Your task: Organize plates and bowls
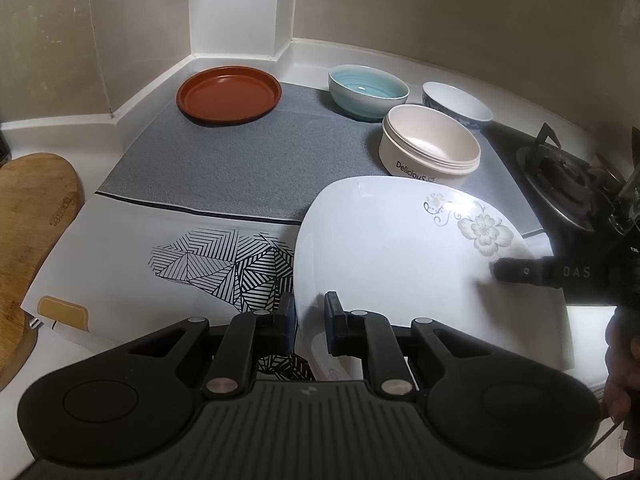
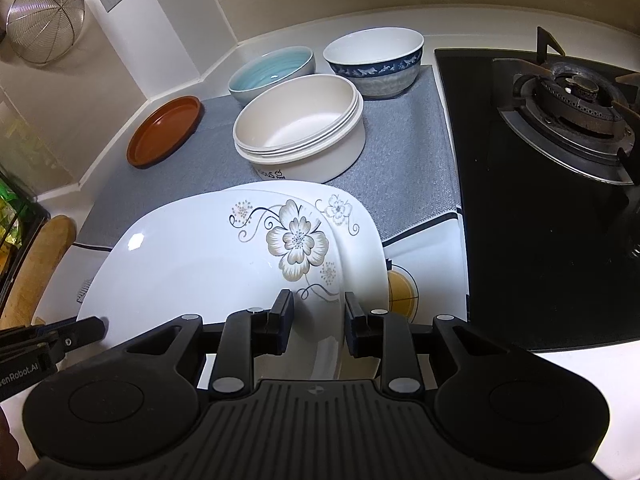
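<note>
Plates first: two white square plates with a grey flower print sit stacked just ahead of both hand-held grippers, on the near part of the mat. The upper plate [image 2: 208, 256] lies over the lower plate [image 2: 362, 240], whose edge shows out to the right of it.

The left hand-held gripper [image 1: 310, 320] has its fingers either side of the upper plate's near left rim, the rim standing in the narrow gap between the pads; whether they actually pinch it I cannot tell. The right hand-held gripper [image 2: 318, 320] comes at the plates from the other side, its jaws parted wider, with the upper plate's raised rim running between them and not clearly touched by either pad.

Beyond the plates, further from both grippers, stands a cream bowl [image 2: 300, 128] with printed lettering on its side, just behind the plate stack. Past it are a pale blue bowl [image 2: 270, 74] to the left and a blue-patterned bowl [image 2: 374, 62] to the right, close together. A brown plate [image 1: 229, 95] lies well apart at the far left of the grey mat [image 1: 224, 176].

A gas burner [image 2: 572, 96] sits off to the right on the desk [image 1: 68, 344], and a wooden board [image 1: 28, 240] lies to the left.
</note>
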The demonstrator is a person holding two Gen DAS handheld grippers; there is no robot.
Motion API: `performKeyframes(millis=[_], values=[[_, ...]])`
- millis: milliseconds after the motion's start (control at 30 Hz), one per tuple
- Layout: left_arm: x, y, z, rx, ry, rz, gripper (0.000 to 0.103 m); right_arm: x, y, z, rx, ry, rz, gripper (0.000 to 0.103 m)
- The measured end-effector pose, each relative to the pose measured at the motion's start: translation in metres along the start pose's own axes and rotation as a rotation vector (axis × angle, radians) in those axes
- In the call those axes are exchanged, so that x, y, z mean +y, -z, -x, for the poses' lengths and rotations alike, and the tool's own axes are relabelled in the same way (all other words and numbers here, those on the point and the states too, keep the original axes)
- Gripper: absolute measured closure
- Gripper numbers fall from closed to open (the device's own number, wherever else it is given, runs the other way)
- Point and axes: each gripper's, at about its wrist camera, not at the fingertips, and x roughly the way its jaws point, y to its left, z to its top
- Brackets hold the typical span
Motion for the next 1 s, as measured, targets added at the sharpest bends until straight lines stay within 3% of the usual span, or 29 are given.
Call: performKeyframes(millis=[1000], values=[[-0.008, 0.002, -0.008, 0.009, 0.017, -0.003, 0.086, 0.007, -0.012, 0.005, -0.062, 0.075, 0.124, 0.075]])
